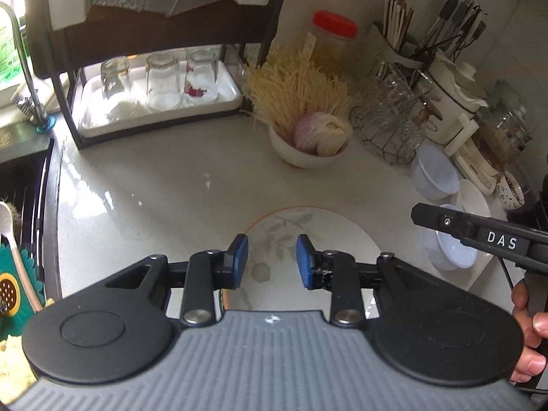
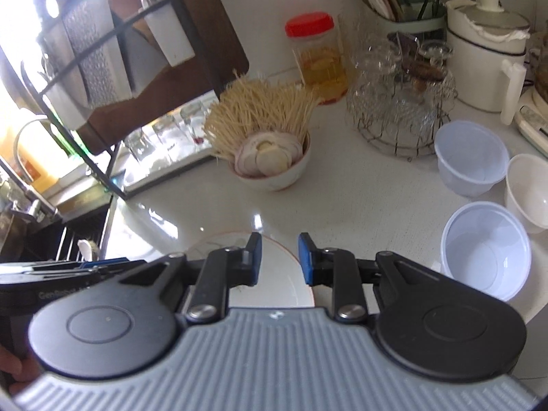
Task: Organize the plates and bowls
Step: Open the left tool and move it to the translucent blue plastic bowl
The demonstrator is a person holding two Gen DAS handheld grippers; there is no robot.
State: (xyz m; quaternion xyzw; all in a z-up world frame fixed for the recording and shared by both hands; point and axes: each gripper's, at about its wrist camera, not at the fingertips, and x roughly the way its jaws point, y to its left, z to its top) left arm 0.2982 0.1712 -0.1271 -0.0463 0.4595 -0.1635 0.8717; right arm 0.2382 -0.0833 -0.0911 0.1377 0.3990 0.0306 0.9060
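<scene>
A white plate (image 1: 318, 229) with a grey leaf pattern and orange rim lies flat on the pale counter. My left gripper (image 1: 272, 258) hovers just above its near part, blue pads apart, nothing between them. The right gripper (image 1: 428, 217) reaches in from the right, above a white plastic bowl (image 1: 452, 253). In the right wrist view my right gripper (image 2: 279, 257) also hangs open over the plate (image 2: 219, 239), with the left gripper (image 2: 97, 266) low at the left. Three plastic bowls stand to the right: (image 2: 486, 250), (image 2: 471, 157), (image 2: 527, 191). A ceramic bowl (image 2: 274, 171) holds dry noodles and onion slices.
A dark dish rack (image 1: 157, 92) with upturned glasses on a white tray stands at the back left, the sink (image 1: 24, 188) beside it. Behind are a red-lidded jar (image 2: 315, 58), a wire basket of glasses (image 2: 400, 113), a chopstick holder (image 1: 397, 27) and a white pot (image 2: 486, 58).
</scene>
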